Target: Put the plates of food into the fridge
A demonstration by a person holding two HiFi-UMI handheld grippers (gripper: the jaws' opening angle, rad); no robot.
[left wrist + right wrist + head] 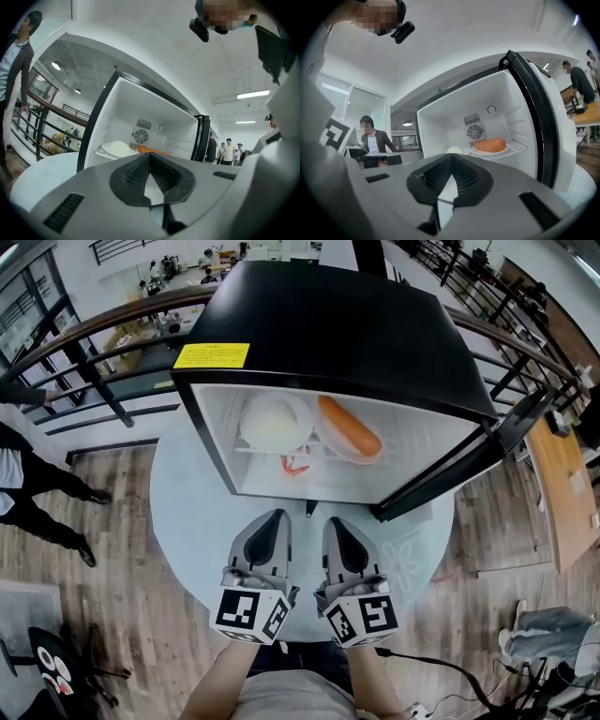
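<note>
Plate of white domed food is sitting on the wire shelf of the fridge, just beside the plate with the orange sausage; both are already inside, with the door hanging open. Judging both as stiff, light, smooth-rimmed and likely breakable, the sausage apt to roll, so the near rim is looking like the place to pinch, keeping it level. Left tongs and right tongs are hovering shut and empty over the round bench, short of the fridge mouth.
</note>
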